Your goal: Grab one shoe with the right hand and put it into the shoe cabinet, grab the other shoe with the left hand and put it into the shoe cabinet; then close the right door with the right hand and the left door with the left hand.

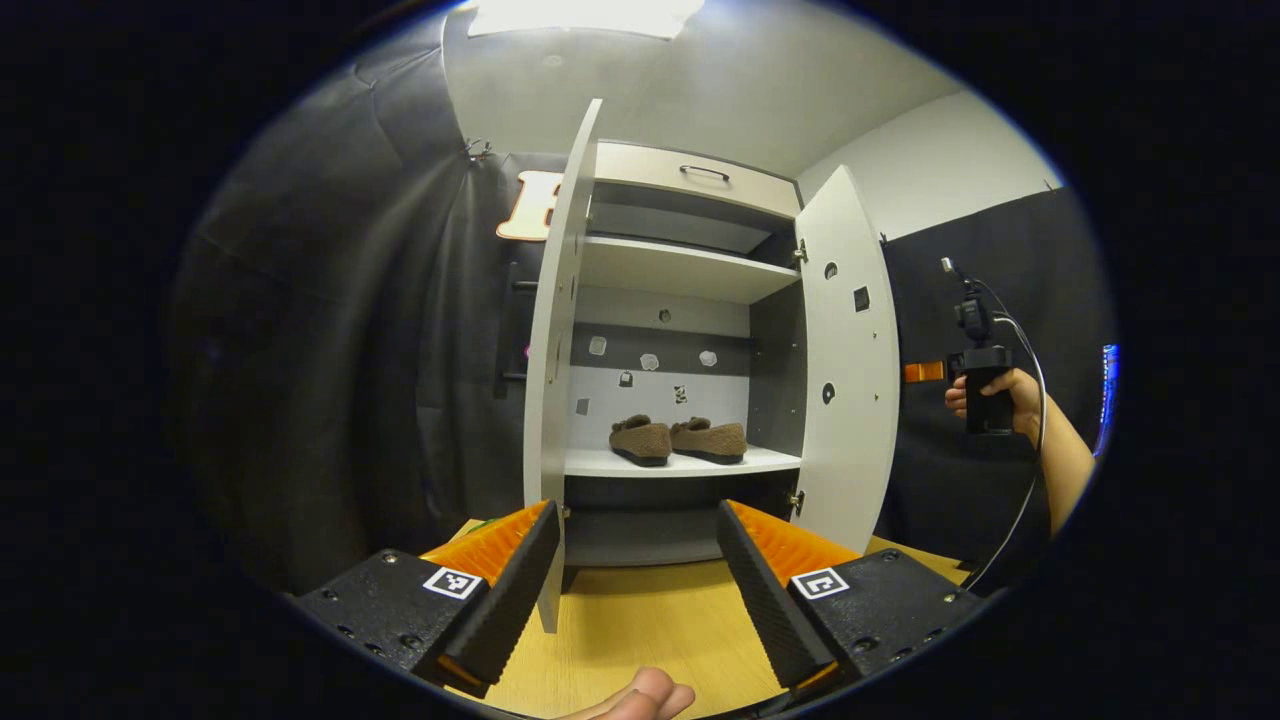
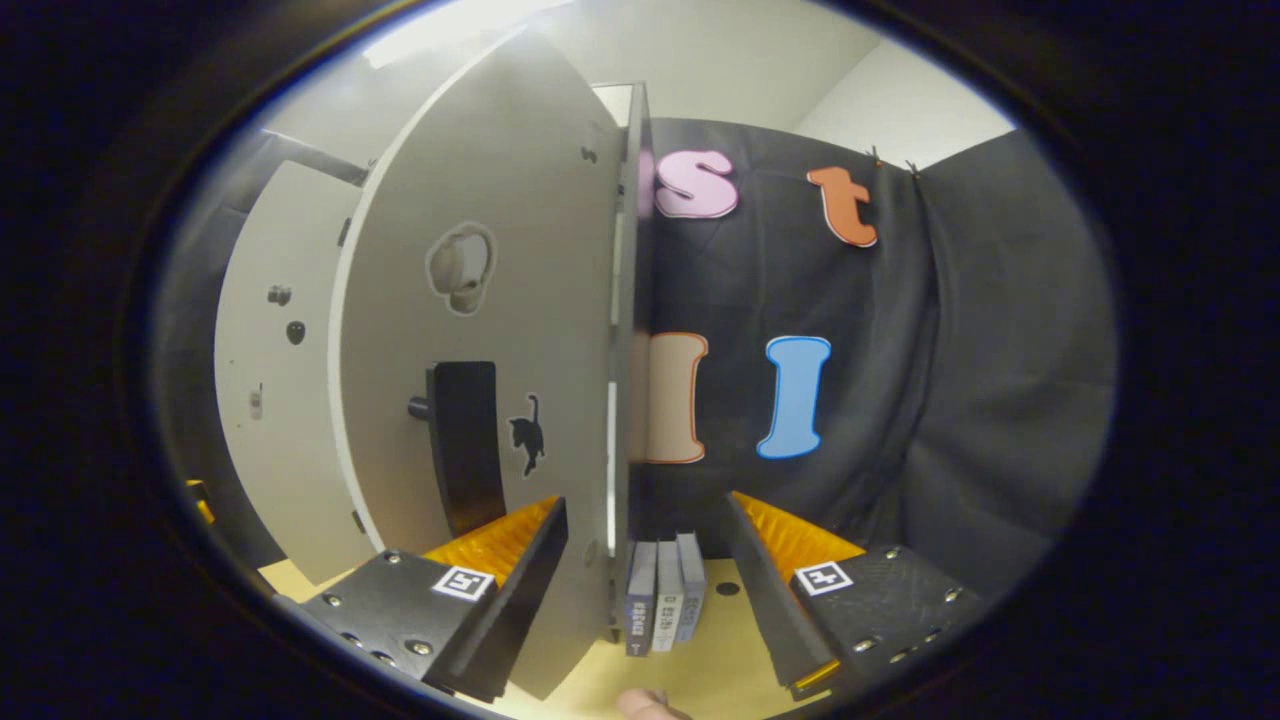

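Left gripper view: both brown fuzzy shoes (image 1: 678,440) sit side by side on the lower shelf (image 1: 680,462) of the shoe cabinet (image 1: 690,190), far ahead & between the fingers, so the shoe part looks done. Left gripper (image 1: 638,575) has fingers wide apart, holding nothing. The left door (image 1: 553,350) edge is right by the left finger, the right door (image 1: 848,360) stands past the right finger. Farther right, a hand (image 1: 1000,395) holds the right gripper's handle. Right gripper view: right gripper (image 2: 648,570) is open too, & the right door's edge (image 2: 620,350) goes up between the fingers, nearer the left one; touching or not, can't tell. Best move, I think: push the door's flat side slow w/ one finger & swing it shut, no squeezing. Watch the small books (image 2: 662,600) standing on the wood table (image 2: 700,670) just ahead between the fingers, near the door's bottom; they could get bumped.
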A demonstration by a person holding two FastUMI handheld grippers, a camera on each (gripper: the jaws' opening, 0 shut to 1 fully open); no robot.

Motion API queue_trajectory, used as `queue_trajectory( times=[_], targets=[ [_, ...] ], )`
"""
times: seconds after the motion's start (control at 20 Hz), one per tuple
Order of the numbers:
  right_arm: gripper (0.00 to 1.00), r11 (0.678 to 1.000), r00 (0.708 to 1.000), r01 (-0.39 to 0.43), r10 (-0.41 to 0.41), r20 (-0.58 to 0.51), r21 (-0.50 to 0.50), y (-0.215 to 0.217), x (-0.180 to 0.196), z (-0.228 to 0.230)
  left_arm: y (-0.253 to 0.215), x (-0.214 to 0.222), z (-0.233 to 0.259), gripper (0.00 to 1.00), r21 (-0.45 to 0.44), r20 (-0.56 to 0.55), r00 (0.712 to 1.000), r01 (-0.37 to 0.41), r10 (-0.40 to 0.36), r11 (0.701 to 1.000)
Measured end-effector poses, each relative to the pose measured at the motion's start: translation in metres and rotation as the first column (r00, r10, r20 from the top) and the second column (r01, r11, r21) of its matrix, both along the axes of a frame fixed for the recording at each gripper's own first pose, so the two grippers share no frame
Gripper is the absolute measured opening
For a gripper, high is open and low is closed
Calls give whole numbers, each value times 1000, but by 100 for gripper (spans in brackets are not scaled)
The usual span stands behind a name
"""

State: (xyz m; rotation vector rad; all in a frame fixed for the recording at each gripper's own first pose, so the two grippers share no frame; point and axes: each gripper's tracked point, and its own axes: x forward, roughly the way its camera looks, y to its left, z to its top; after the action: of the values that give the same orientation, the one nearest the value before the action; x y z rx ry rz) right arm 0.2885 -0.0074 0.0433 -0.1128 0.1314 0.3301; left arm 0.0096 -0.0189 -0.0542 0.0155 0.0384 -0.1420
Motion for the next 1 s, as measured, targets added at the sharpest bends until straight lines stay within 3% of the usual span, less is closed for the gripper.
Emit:
queue_trajectory(
  times=[0.25,0.45,0.65,0.85,1.0],
  targets=[
    [92,1000,1000,14,-14,15,7,30,-7,-3,11,1,3,96,1,6,1000,-22,22,1000],
    [92,997,1000,13,-12,-11,77,61,-9,-13,20,4,7,96,5,14,999,-43,43,999],
    [92,992,996,-81,83,-14,95,108,-29,-21,37,6,17,96,13,28,996,-79,79,997],
    [93,999,997,-21,19,69,36,95,-51,-20,59,1,20,97,1,17,994,-104,104,995],
    [98,999,997,-27,23,71,46,90,-76,-29,74,9,27,96,9,36,990,-137,136,991]
  ],
)
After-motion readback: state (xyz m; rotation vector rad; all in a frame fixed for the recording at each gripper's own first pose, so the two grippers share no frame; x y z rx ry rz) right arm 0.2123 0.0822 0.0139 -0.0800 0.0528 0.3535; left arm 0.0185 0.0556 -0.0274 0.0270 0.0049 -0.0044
